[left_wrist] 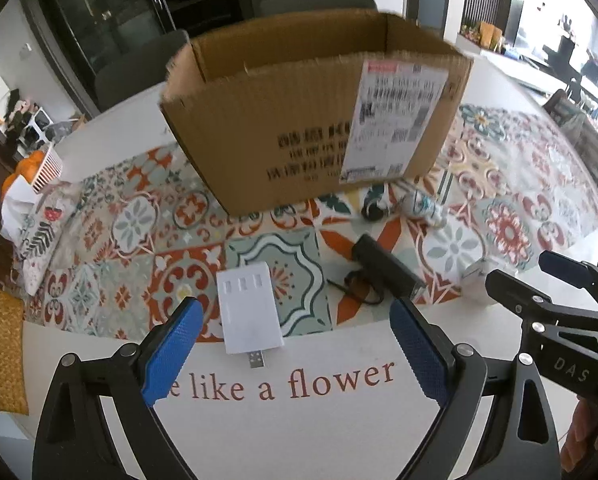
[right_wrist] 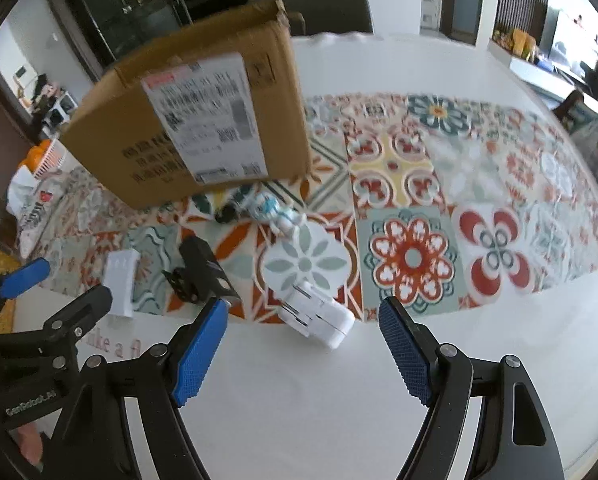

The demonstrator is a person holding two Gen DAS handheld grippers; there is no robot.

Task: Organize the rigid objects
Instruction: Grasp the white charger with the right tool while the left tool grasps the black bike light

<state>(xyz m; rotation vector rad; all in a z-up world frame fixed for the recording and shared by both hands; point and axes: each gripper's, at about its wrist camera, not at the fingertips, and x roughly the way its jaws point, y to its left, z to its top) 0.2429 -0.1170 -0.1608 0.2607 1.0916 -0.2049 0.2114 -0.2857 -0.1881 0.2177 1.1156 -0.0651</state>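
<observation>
An open cardboard box (left_wrist: 299, 120) with a shipping label stands on the patterned mat; it also shows in the right wrist view (right_wrist: 195, 128). A flat white USB hub (left_wrist: 249, 312) lies just ahead of my open, empty left gripper (left_wrist: 295, 316), nearer its left finger. A black device (left_wrist: 387, 270) with a strap lies ahead right. My right gripper (right_wrist: 303, 316) is open and empty, with a white plug adapter (right_wrist: 319, 316) lying between and just beyond its fingertips. A small white and blue toy figure (right_wrist: 277, 212) and a black round object (right_wrist: 225, 214) lie at the box's base.
The patterned mat (right_wrist: 411, 184) covers the white table, with printed lettering (left_wrist: 283, 384) near the front edge. At the far left are a white basket of oranges (left_wrist: 39, 166), patterned cloth (left_wrist: 43, 232) and a yellow woven mat (left_wrist: 3, 348). Dark chairs stand behind the box.
</observation>
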